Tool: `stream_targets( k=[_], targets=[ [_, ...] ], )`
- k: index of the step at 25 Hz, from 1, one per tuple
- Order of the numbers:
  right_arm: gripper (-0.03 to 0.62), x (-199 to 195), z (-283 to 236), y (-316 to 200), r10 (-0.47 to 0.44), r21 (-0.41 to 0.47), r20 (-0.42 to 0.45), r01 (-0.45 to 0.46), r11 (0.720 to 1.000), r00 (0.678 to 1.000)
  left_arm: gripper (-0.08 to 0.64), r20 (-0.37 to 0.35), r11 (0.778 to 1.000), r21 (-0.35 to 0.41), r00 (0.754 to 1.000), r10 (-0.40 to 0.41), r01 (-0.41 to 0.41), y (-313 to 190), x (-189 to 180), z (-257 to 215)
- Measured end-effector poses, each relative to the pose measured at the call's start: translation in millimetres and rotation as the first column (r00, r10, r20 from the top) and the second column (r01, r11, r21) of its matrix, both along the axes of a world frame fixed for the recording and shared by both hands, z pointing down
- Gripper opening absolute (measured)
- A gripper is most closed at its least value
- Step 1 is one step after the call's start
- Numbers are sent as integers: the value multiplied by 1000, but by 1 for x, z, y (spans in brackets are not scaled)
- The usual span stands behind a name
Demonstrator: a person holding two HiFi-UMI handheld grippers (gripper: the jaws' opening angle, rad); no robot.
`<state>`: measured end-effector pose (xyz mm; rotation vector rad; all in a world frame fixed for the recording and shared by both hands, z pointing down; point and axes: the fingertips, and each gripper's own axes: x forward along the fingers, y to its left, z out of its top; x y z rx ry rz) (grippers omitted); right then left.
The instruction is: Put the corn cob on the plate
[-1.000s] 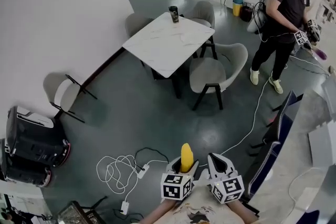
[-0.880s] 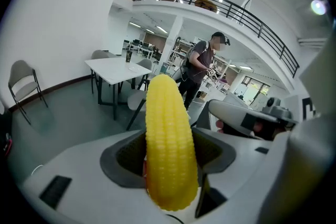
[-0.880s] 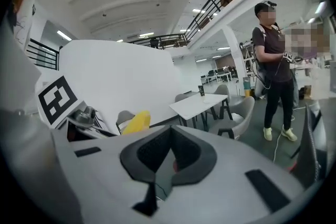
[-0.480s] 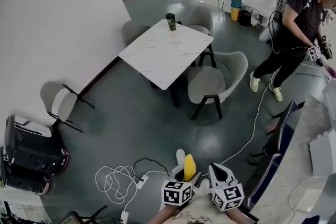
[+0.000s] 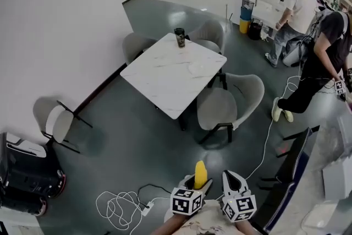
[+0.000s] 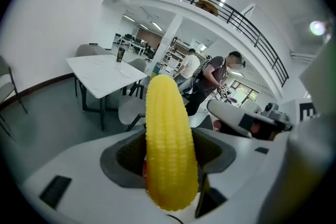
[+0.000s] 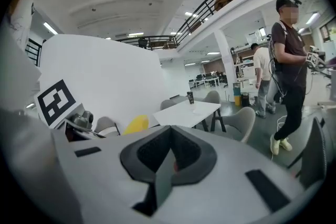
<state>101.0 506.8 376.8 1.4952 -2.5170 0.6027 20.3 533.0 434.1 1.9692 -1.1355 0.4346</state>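
The white table (image 5: 168,71) sits nearer than a second ago, so I judge the approach is under way. The plate (image 5: 196,67) rests on it. Well short of the table, my left gripper (image 5: 197,183) clamps the corn cob (image 5: 201,172) upright. My right gripper (image 5: 231,178) is closed and empty.

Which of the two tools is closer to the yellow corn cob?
Left. The left tool is clamped on the yellow corn cob. The right tool sits just beside it, shut and empty, not touching the cob.
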Motion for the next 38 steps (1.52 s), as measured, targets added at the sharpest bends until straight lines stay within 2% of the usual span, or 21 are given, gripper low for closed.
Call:
stream_targets(
  k=[3, 8, 14, 20, 26, 33, 38],
  targets=[
    [3, -28, 4, -33, 19, 10, -4, -19, 1000, 1000, 256, -5, 1000, 1, 1000, 30, -30, -35, -26, 4],
    [3, -81, 10, -86, 0, 23, -17, 1, 1000, 1000, 256, 12, 1000, 27, 1000, -8, 8, -88, -89, 7],
    [3, -117, 13, -126, -13, 2, -18, 13, 1000, 1000, 256, 7, 999, -24, 999, -41, 41, -127, -136, 23],
    [3, -124, 19, -180, -25, 8, -13, 25, 1000, 1000, 256, 11, 1000, -7, 1000, -16, 16, -174, -137, 25],
    [3, -126, 8, -258, -38, 56, 5, 37, 998, 999, 256, 30, 999, 19, 999, -45, 45, -258, -152, 19],
    [3, -117, 29, -333, -32, 30, 22, 31, 999, 999, 256, 52, 1000, 14, 998, 24, -25, -333, -126, 29],
    [3, -96, 31, -400, -39, 28, 14, 39, 999, 999, 256, 38, 1000, 11, 999, 9, -10, -407, -107, 31]
  ],
)
